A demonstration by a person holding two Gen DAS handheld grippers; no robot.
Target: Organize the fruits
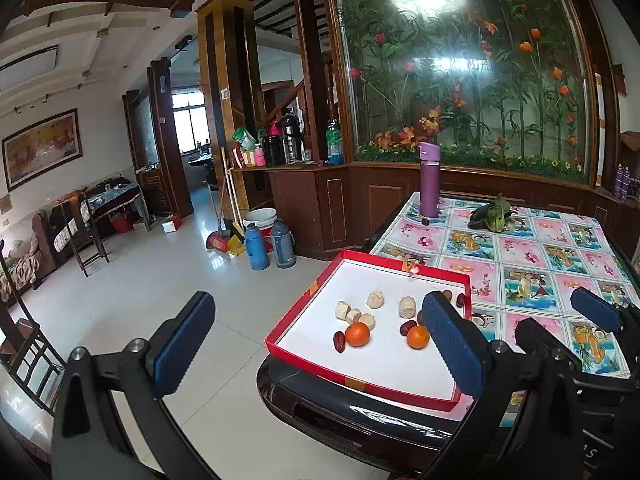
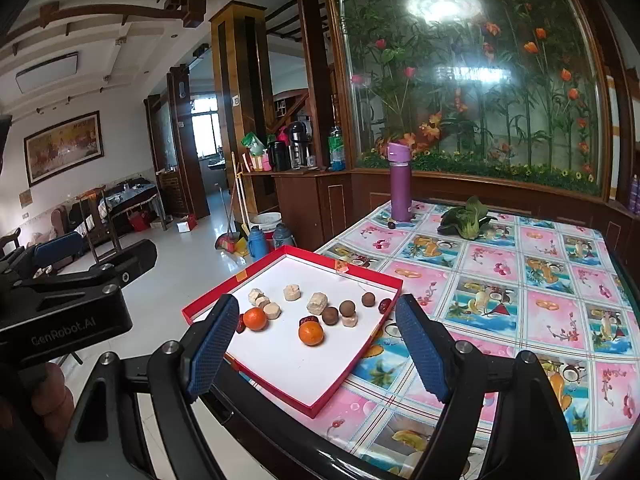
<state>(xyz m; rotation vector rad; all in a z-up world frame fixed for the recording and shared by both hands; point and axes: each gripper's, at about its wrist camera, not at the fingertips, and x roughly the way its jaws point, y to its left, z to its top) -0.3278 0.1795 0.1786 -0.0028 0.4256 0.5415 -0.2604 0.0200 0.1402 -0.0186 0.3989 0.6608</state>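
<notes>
Both grippers hover with jaws spread wide and nothing between them: the left gripper (image 1: 320,344) off the near left corner of the red tray (image 2: 352,364), the right gripper (image 2: 316,352) above its near edge. Inside the tray lie two oranges (image 2: 255,319) (image 2: 311,334), red dates (image 2: 308,319), brown round fruits (image 2: 347,308) and pale chunks (image 2: 317,303), all loosely scattered. The tray sits at the near left corner of the table (image 2: 520,320). Beyond the tray stand a purple bottle (image 2: 401,184) and a leafy green vegetable (image 2: 466,218).
</notes>
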